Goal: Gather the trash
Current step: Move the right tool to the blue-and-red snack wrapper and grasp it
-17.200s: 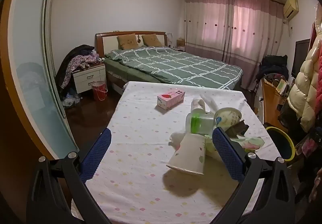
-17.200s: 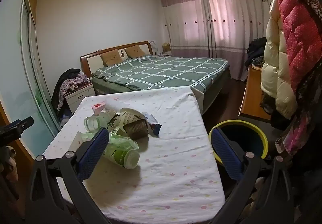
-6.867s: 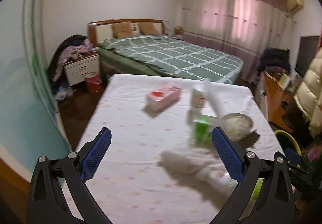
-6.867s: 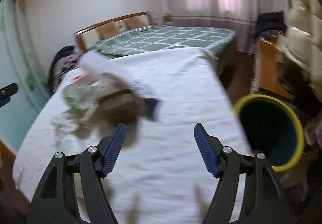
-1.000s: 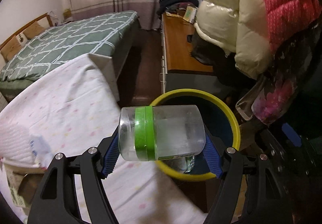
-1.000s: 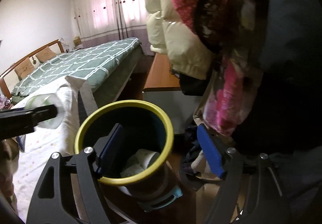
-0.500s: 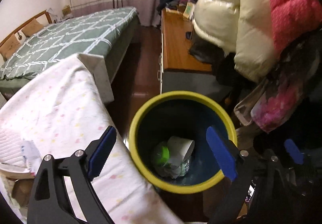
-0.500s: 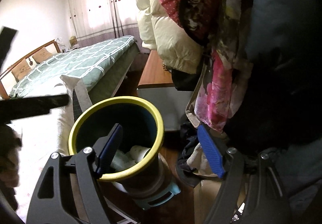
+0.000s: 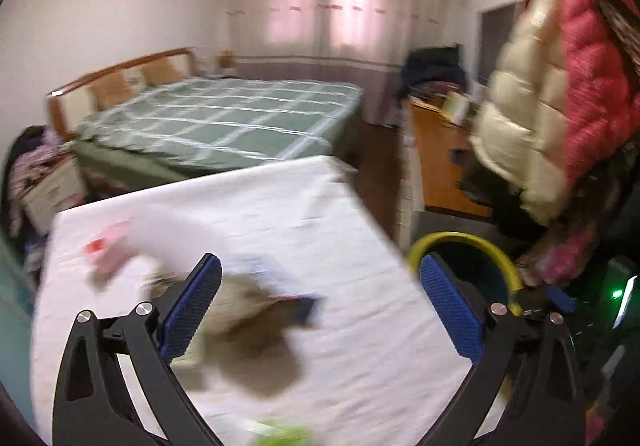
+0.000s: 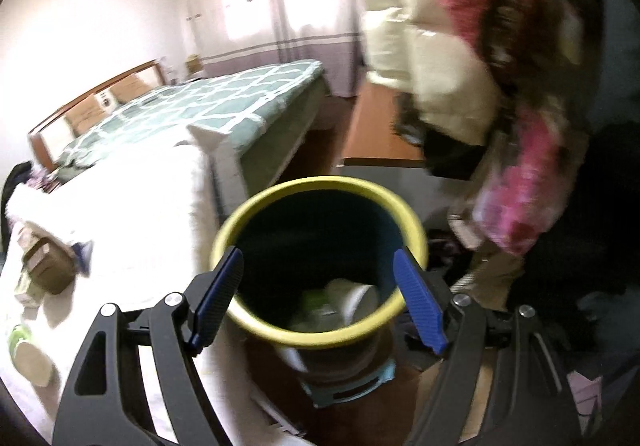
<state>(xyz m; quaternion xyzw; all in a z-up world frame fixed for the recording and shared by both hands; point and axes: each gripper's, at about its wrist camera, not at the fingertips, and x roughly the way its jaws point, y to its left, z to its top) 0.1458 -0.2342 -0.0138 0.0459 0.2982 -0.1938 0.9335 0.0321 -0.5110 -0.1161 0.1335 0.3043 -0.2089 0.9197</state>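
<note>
My left gripper (image 9: 320, 260) hangs over the white-clothed table (image 9: 380, 346), its jaws opening wide with nothing between them. Below it lies blurred trash: a brown paper cup (image 9: 248, 326), a blue packet (image 9: 280, 278) and a pink tissue box (image 9: 108, 250). The yellow-rimmed bin (image 9: 460, 238) stands off the table's right edge. My right gripper (image 10: 319, 252) is open and empty above the bin (image 10: 320, 181). Inside the bin lie a white cup (image 10: 356, 298) and a green-banded bottle (image 10: 316, 302). A green-topped bottle (image 10: 24, 350) lies on the table at the left.
A green checked bed (image 9: 224, 121) stands beyond the table. A wooden desk (image 9: 440, 161) and hanging cream and pink coats (image 9: 560, 97) crowd the right side behind the bin. A nightstand (image 9: 52, 189) piled with clothes is at the far left.
The left gripper let the green-banded bottle drop into the bin, spread its jaws and swung left and up over the table. The right gripper shifted slightly, so the bin sits more centred.
</note>
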